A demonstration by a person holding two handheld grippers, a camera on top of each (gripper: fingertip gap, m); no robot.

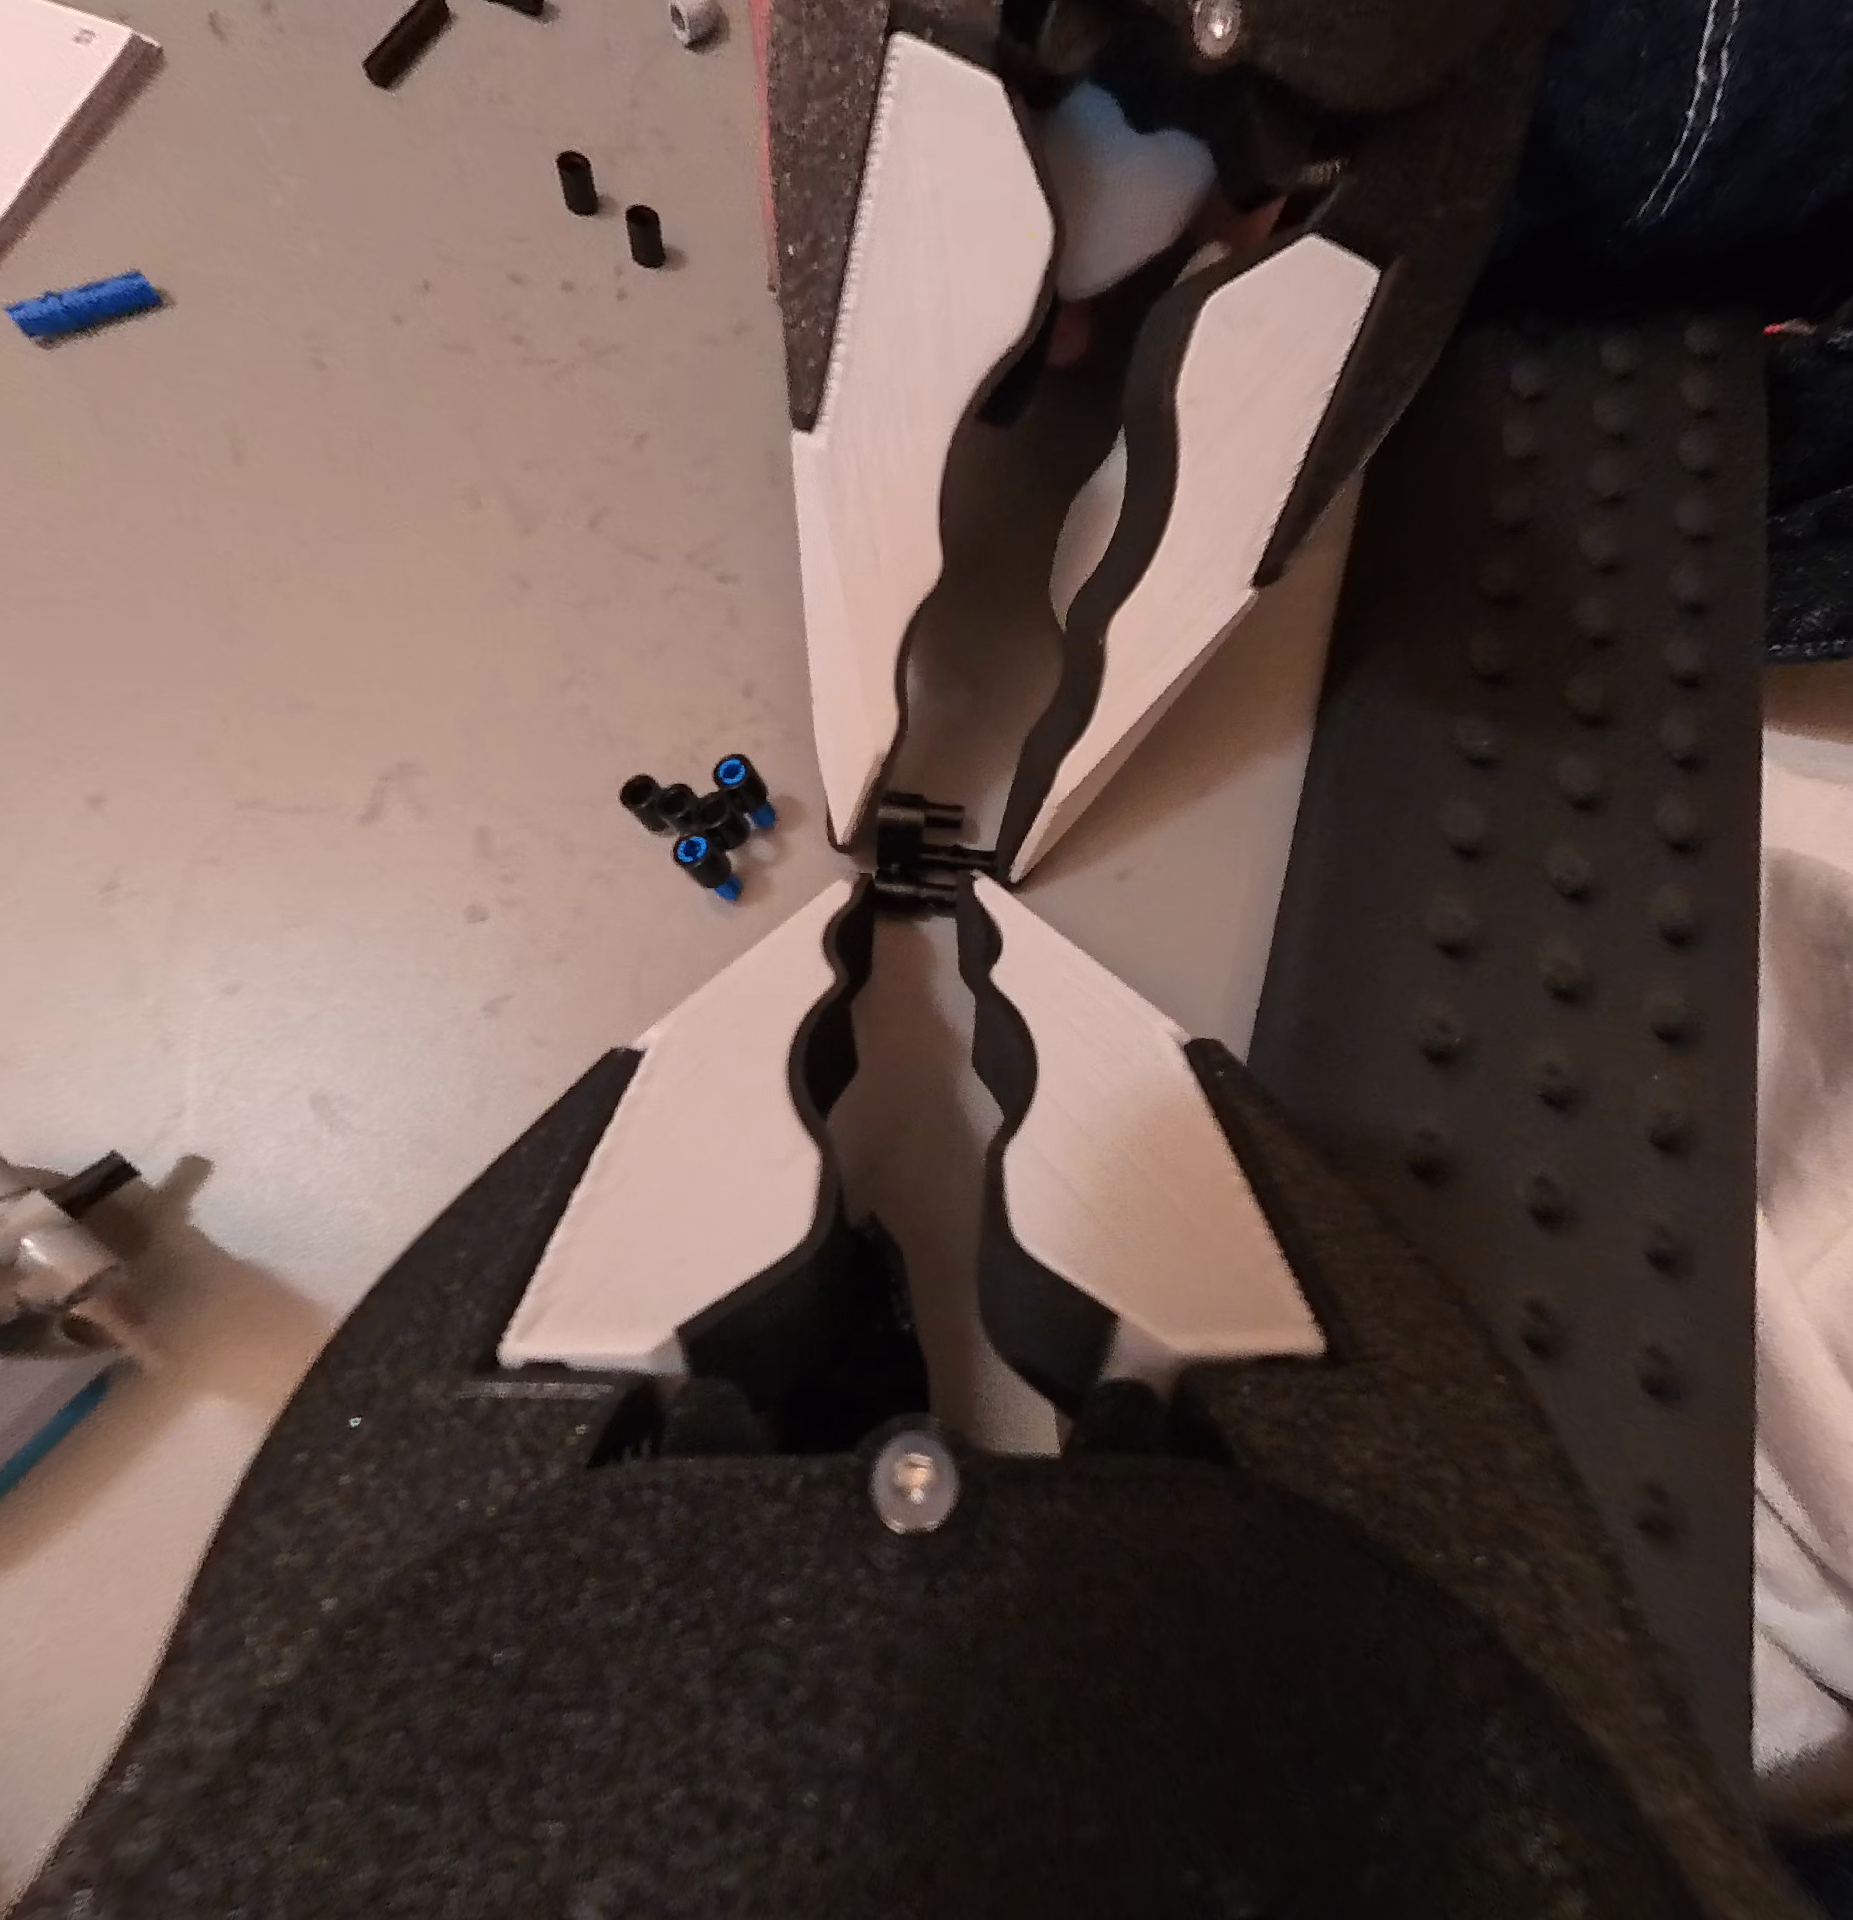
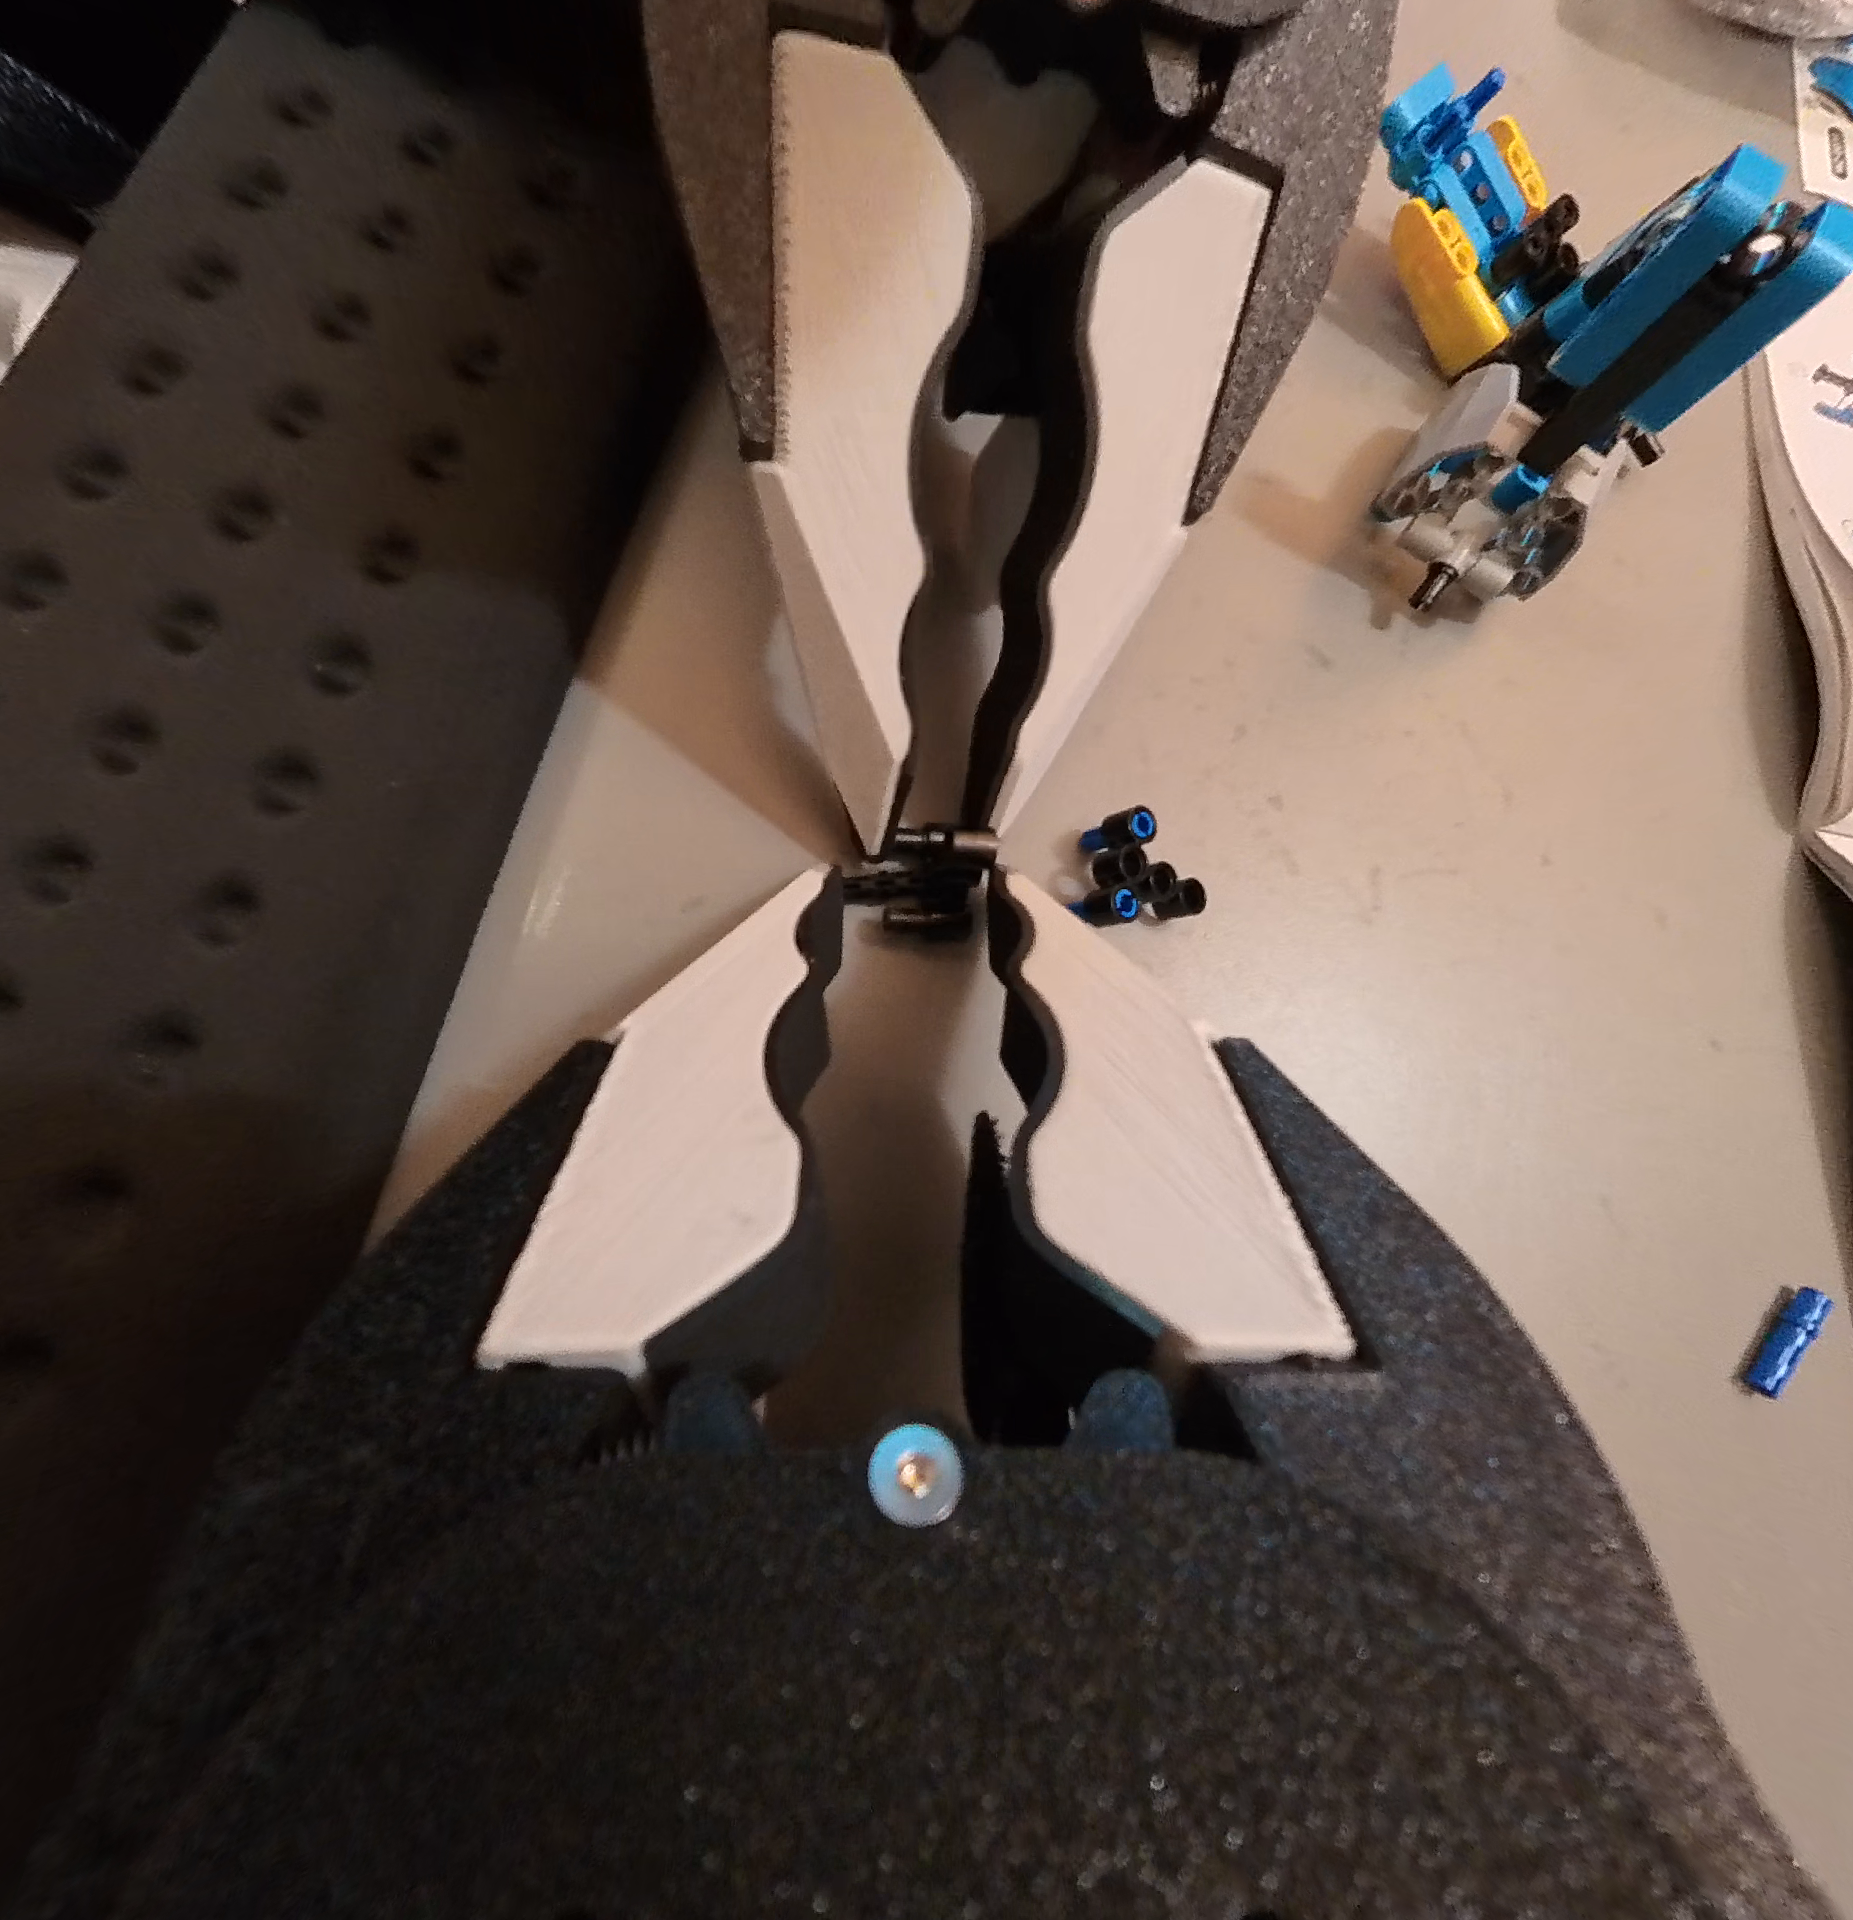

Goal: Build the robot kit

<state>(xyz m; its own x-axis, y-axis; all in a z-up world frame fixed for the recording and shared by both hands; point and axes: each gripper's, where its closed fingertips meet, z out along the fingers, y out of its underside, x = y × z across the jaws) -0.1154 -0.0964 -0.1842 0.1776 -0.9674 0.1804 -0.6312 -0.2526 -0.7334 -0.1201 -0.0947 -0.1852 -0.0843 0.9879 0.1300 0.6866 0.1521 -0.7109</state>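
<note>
Grippers meet tip to tip over the bench near its edge, both pinching the same small black connector (image 1: 917, 852), a cluster of short black pegs and sleeves. The left gripper (image 1: 914, 894) comes in from one end with its fingers (image 1: 1047, 1049) closed on the piece; the right gripper (image 2: 917, 883) faces it from the other end, its fingers (image 2: 735, 997) closed on the piece too. Held from both ends like this, the connector is lifted clear of the bench and braced, which looks suited to pressing or pulling its parts along one axis.

Just beside the tips lies a pile of black pins (image 2: 1140, 868), some with blue ends, within easy reach. Farther toward the far side of the bench stands a blue and yellow model (image 2: 1628, 332), with an open booklet (image 2: 1826, 582) at the bench's side. A loose blue pin (image 2: 1784, 1335) lies apart from these. Two black sleeves (image 1: 610, 208) and a blue axle (image 1: 86, 303) lie scattered farther off
</note>
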